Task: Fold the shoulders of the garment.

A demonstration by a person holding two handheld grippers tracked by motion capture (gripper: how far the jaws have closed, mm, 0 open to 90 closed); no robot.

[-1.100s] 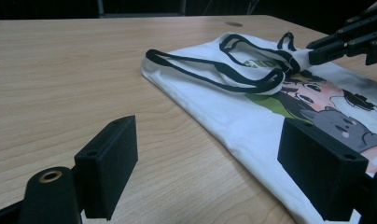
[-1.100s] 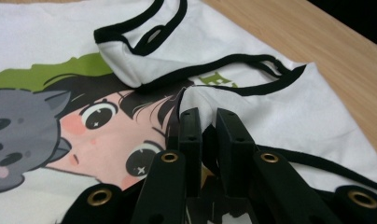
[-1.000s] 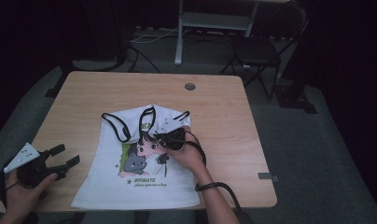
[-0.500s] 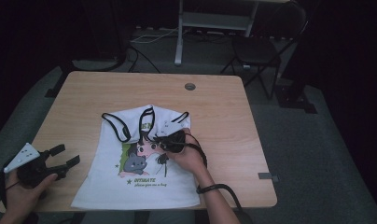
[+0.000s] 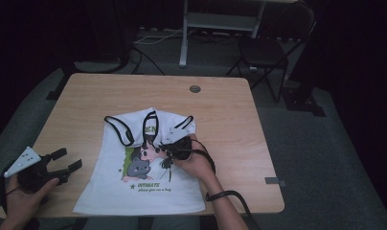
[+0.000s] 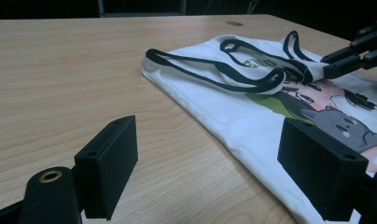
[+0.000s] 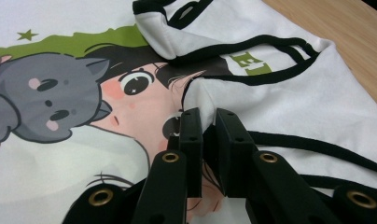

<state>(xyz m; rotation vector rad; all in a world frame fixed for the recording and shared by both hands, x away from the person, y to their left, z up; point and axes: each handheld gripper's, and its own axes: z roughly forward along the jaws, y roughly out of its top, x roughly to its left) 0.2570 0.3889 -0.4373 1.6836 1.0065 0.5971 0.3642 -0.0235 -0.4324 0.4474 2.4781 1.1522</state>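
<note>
Pinching white shirt (image 7: 280,93) fold, right gripper (image 7: 209,119) clenched (left gripper (image 6: 214,154) spread, empty).

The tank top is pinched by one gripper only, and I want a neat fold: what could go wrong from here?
The right gripper pinches only a small fold of the tank top, so the fabric may slip free.

The left gripper sits open beside the hem, holding nothing, so a pull could drag the whole top.

The loose black-trimmed straps may bunch further.

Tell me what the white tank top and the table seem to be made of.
Tank top: soft matte knit, probably cotton jersey; it folds and puckers where the right claw pinches it. The trim looks like black ribbing.
Table: light wood-grain top, smooth, faintly glossy; likely laminate, though veneer is possible.
</note>
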